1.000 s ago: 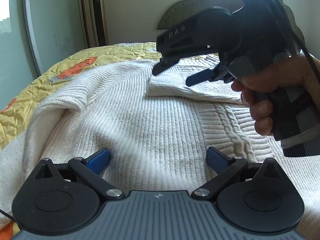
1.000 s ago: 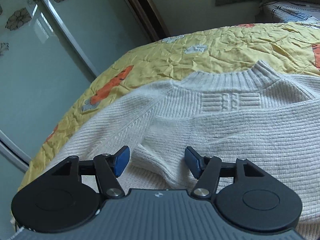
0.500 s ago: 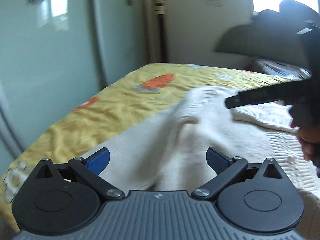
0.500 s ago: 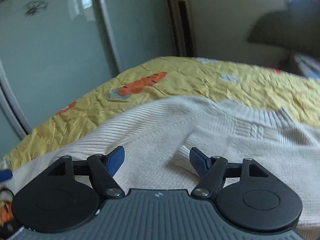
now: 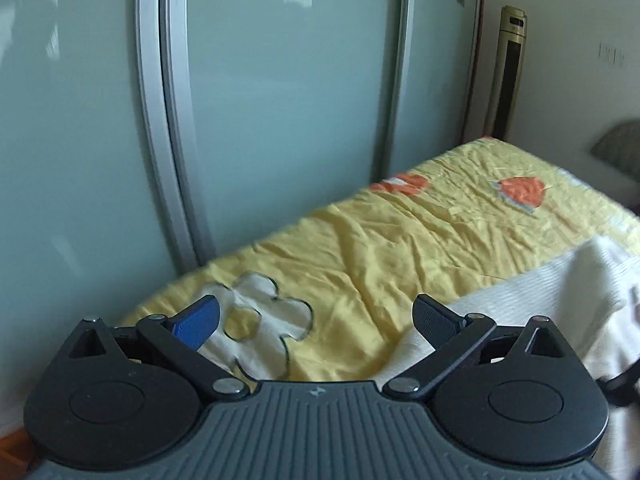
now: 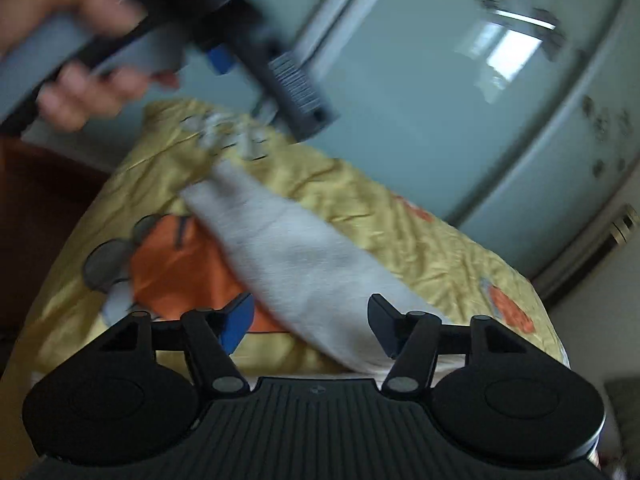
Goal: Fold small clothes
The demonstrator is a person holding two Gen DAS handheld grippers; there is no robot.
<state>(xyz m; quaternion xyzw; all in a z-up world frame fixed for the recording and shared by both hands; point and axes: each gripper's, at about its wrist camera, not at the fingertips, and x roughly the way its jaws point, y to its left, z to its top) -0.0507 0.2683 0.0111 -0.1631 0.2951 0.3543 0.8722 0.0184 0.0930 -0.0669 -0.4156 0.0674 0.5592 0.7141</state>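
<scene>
Left gripper (image 5: 316, 316) and right gripper (image 6: 310, 320) hanging apart, empty; sweater sleeve (image 6: 292, 256) lying toward bedspread (image 5: 400, 248) corner, looking soft, limp; cuff offering best hold

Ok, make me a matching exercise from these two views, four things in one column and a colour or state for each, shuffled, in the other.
Things:
1. sweater sleeve
2. bedspread
3. sliding doors
4. left claw

Colour or state:
A. pale green frosted glass
B. open, holding nothing
C. yellow with orange and white patches
D. cream knit, stretched out across the bed

Pairs: 1-D, 2-C, 3-A, 4-B
</scene>
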